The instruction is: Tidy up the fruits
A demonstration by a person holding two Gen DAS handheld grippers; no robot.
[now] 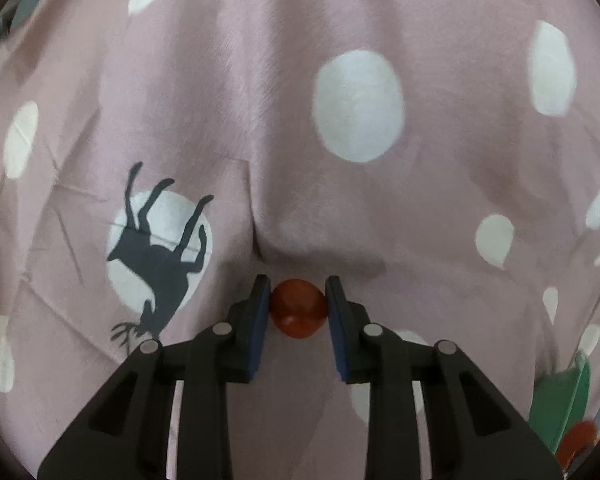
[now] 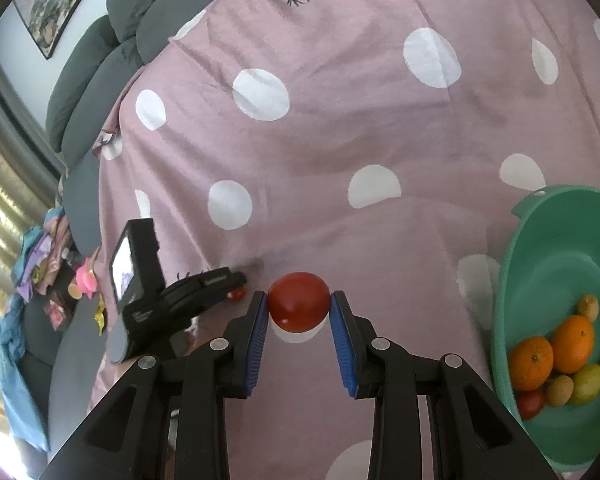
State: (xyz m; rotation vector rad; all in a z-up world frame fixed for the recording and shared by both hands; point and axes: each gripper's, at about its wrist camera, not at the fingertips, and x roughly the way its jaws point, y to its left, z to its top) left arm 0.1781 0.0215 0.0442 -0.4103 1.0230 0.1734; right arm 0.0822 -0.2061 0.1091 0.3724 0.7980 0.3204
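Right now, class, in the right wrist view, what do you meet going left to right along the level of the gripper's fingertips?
Black left gripper holding a small red fruit → round red tomato between the right gripper fingers → green plastic bowl of mixed fruit.

A home, probably a bedroom or living room — a pink polka-dotted fabric spread with deer silhouettes covers the surface, dark grey plump cushions line its edge, and a framed picture hangs behind.
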